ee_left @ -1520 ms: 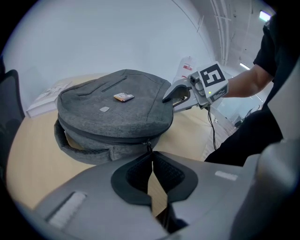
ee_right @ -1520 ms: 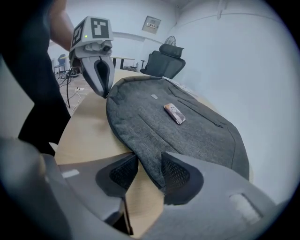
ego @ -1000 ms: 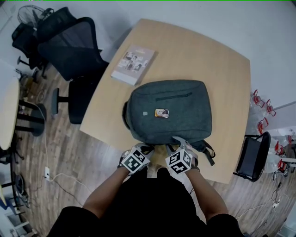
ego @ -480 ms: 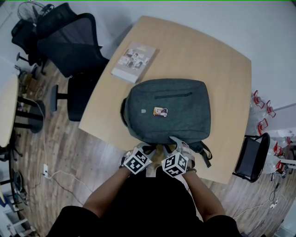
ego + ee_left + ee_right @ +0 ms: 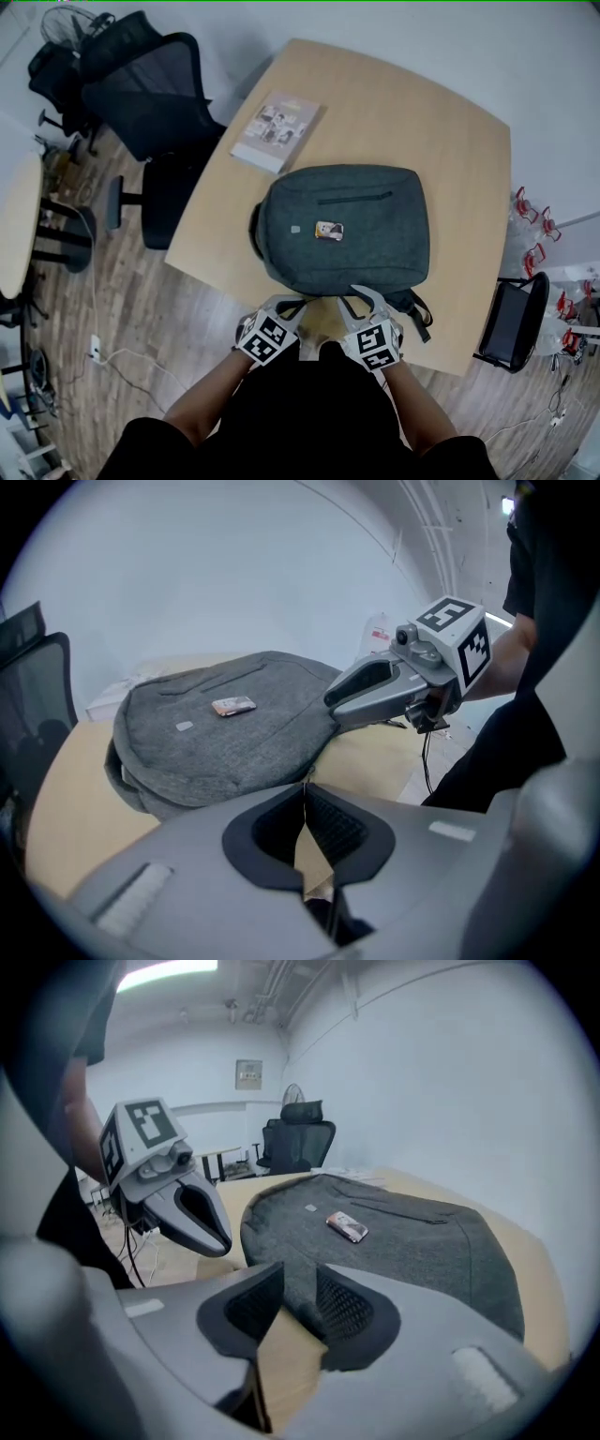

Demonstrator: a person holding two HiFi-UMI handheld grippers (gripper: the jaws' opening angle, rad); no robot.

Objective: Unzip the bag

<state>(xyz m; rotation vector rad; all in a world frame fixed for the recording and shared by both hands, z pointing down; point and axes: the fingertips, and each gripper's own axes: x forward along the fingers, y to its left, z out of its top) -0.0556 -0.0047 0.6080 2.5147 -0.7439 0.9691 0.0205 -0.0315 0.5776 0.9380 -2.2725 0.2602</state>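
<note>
You aimed both downward at the bag (image 5: 342,225). Left gripper (image 5: 296,302) was closed, empty. Right gripper (image 5: 362,293) was half-open, just narrowing, gripping nothing.

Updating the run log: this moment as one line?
bag flat on table | left gripper shut, empty | right gripper jaws just closing, nothing between

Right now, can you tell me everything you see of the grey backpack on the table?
The backpack is dark grey, of a felt-like cloth, with rounded corners. It lies flat on the wooden table, near the person's edge, face up. A front pocket zip looks shut. A small colourful tag sits on its middle. Dark straps stick out at the near right corner.
</note>
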